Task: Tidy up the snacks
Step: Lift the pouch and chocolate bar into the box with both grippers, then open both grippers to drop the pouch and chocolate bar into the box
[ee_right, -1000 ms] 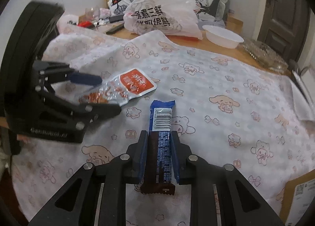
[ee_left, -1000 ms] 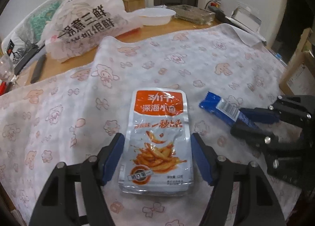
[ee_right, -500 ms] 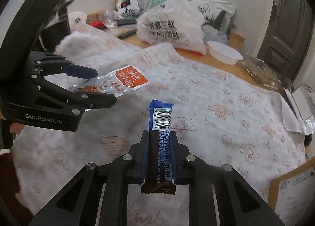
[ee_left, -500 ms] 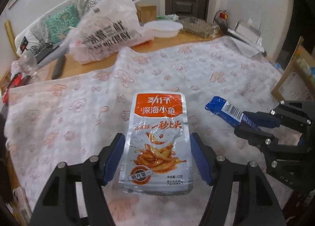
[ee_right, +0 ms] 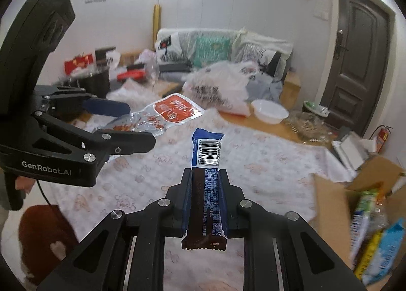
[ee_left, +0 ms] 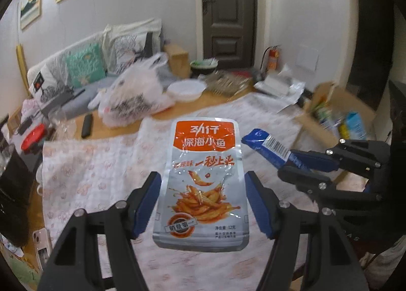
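A silver-and-orange fish snack pouch [ee_left: 203, 179] hangs above the table, held by its sides in my left gripper [ee_left: 203, 184]. My right gripper [ee_right: 205, 171] is shut on a blue-and-brown chocolate bar [ee_right: 208, 149], which sticks out forward with its barcode up. The two grippers are side by side in the air. In the left wrist view the right gripper [ee_left: 286, 161] and the bar [ee_left: 264, 142] show at the right. In the right wrist view the left gripper [ee_right: 139, 125] and the pouch [ee_right: 175, 111] show at the left.
An open cardboard box [ee_right: 327, 197] with several snack packs stands at the right, beside the table. A cartoon-print cloth [ee_left: 101, 164] covers the table. Beyond it lie a white plastic bag [ee_left: 134, 98], a white bowl [ee_left: 186, 89] and a remote [ee_left: 86, 126]. A phone [ee_left: 41, 242] lies lower left.
Both grippers have risen from the tablecloth, each carrying its snack up with it. The views have tilted upward, and the cardboard box has come into sight at the right.
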The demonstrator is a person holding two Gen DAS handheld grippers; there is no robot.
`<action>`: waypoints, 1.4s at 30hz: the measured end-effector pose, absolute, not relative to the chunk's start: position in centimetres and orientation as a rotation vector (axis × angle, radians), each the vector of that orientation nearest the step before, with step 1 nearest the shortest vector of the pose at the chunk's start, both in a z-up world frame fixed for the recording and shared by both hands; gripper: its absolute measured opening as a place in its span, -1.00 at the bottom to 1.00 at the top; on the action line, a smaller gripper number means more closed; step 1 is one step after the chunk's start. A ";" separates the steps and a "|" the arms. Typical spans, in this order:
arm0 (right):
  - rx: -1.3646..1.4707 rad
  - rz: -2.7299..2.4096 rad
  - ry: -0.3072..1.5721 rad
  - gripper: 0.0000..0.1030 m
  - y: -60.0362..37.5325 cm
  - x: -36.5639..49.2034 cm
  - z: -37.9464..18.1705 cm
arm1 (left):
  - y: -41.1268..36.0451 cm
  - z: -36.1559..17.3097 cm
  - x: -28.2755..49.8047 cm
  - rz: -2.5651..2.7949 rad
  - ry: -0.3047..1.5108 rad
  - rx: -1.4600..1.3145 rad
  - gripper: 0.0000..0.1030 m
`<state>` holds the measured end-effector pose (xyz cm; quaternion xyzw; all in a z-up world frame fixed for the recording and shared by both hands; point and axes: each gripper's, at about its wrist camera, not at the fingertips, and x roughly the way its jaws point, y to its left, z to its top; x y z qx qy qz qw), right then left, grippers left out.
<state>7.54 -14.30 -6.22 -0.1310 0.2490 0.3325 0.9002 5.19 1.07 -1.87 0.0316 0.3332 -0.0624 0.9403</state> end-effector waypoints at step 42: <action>-0.001 0.605 0.557 -0.64 -38.2 14.3 -7.3 | -26.2 -1.1 16.2 -0.490 0.755 0.012 0.25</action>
